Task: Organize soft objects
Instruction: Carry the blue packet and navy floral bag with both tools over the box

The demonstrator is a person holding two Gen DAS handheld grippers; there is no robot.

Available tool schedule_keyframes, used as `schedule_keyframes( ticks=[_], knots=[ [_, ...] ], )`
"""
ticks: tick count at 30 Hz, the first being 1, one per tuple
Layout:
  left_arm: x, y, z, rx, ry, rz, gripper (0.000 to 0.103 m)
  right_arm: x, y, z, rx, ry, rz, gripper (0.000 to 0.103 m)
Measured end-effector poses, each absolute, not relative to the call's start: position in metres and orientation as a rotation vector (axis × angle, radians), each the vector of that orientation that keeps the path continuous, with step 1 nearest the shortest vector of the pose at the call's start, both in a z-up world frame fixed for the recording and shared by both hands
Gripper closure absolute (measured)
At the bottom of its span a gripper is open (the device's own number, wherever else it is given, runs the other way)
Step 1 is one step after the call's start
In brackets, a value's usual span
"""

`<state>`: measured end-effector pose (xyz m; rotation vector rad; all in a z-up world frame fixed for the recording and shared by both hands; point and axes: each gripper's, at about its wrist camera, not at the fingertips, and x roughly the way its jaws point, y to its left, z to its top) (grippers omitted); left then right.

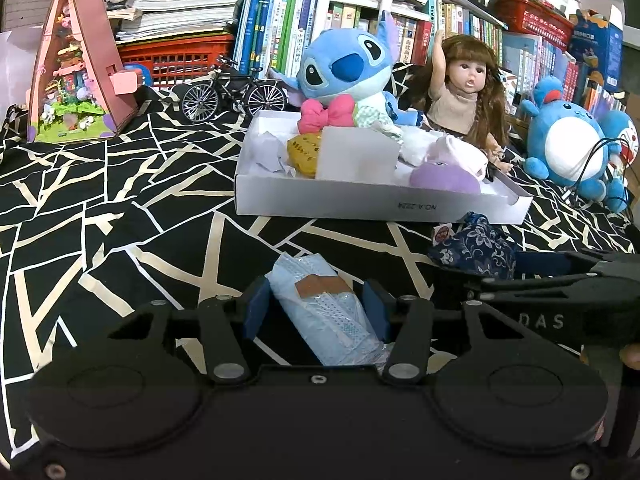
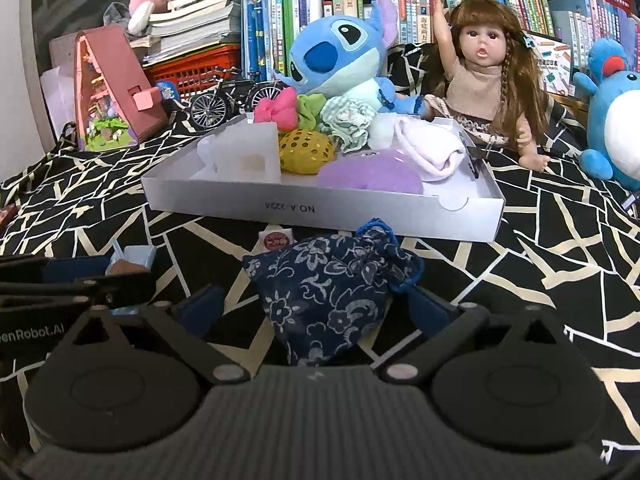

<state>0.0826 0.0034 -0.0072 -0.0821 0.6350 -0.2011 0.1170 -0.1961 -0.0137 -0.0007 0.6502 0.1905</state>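
Note:
My left gripper (image 1: 318,304) is shut on a light blue packet of face masks (image 1: 320,304), held low over the black patterned cloth (image 1: 100,208). My right gripper (image 2: 320,312) has its jaws set wide around a dark blue floral drawstring pouch (image 2: 332,280) that rests on the cloth; the pouch also shows in the left wrist view (image 1: 476,248). Just beyond stands a white cardboard tray (image 2: 320,208) holding soft items: a purple plush (image 2: 372,176), a yellow sequin pouch (image 2: 306,150), a white cloth (image 2: 428,148) and a pink bow (image 2: 278,110).
A Stitch plush (image 2: 340,56) and a doll (image 2: 480,72) sit behind the tray. A blue plush (image 2: 616,120) is at the right, a model bicycle (image 2: 228,96) and a pink dollhouse (image 2: 112,88) at the left. Bookshelves (image 2: 400,8) close off the back.

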Motion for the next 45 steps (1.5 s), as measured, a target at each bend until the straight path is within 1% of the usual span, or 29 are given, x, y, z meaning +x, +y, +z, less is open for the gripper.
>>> schedule_keyframes(
  ticks=[1,3,4,10,16,24,31,45],
  knots=[
    [0.083,0.003,-0.007,-0.081,0.635,-0.202,0.054,0.118,-0.197,-0.013,0.005,0.652,0.183,0.016],
    [0.084,0.002,-0.006,-0.079,0.633,-0.202,0.054,0.119,-0.2,-0.013,0.024,0.657,0.182,0.023],
    [0.084,0.002,-0.005,-0.079,0.631,-0.201,0.054,0.119,-0.201,-0.013,0.035,0.658,0.189,0.03],
    [0.086,-0.001,0.003,-0.075,0.616,-0.206,0.054,0.113,-0.2,-0.008,0.031,0.638,0.193,0.039],
    [0.089,-0.003,0.012,-0.072,0.599,-0.215,0.054,0.107,-0.207,0.005,0.049,0.594,0.19,0.044],
    [0.1,-0.003,0.036,-0.083,0.546,-0.222,0.054,0.102,-0.219,0.029,0.066,0.518,0.169,0.046],
    [0.114,-0.006,0.056,-0.082,0.497,-0.237,0.054,0.109,-0.229,0.042,0.061,0.491,0.146,0.046],
    [0.184,0.0,0.08,-0.156,0.478,-0.239,0.054,0.157,-0.241,0.071,0.059,0.483,0.144,0.046]
  ],
)
